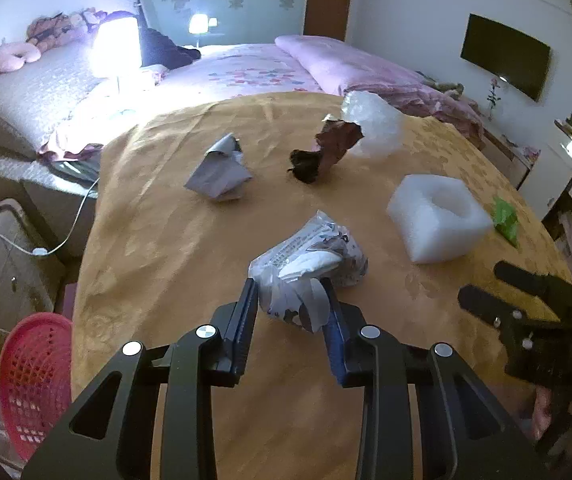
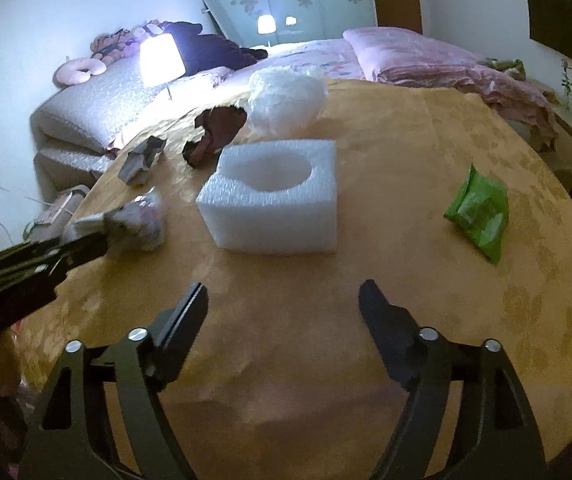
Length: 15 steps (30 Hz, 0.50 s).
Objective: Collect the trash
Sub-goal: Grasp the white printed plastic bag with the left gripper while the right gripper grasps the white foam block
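Note:
My left gripper is shut on a crumpled printed plastic wrapper, which rests on the yellow-brown tablecloth; the same wrapper shows at the left of the right wrist view. Beyond it lie a grey crumpled paper, a dark brown wrapper, a clear plastic bag, a white foam block and a green packet. My right gripper stands open over bare cloth, short of the foam block, with nothing between its fingers. The green packet lies to its right.
A red mesh basket sits below the table's left edge. A bed with pink bedding and a lit lamp lies behind the table. A cardboard box and a white cable are on the floor at left.

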Available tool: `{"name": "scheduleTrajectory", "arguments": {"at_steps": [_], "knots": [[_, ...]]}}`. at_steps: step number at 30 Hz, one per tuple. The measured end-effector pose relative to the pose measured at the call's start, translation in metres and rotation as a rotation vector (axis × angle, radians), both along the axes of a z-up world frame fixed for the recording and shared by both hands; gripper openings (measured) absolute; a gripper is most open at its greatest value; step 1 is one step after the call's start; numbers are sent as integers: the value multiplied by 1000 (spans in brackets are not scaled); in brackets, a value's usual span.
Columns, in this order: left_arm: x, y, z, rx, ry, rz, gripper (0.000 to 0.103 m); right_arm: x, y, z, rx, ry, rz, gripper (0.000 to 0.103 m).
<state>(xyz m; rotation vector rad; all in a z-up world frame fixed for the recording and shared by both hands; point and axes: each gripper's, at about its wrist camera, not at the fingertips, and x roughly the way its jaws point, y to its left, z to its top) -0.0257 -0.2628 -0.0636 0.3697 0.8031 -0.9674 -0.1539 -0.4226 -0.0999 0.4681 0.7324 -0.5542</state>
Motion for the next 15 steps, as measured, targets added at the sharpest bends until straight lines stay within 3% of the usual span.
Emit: {"name": "scheduleTrajectory", "arguments": {"at_steps": [6, 15], "knots": [[4, 10, 1, -6, 7, 21, 30, 14, -13, 10, -43, -8, -31, 90], [5, 20, 1, -16, 13, 37, 30, 45, -17, 7, -46, 20, 12, 92]]}}
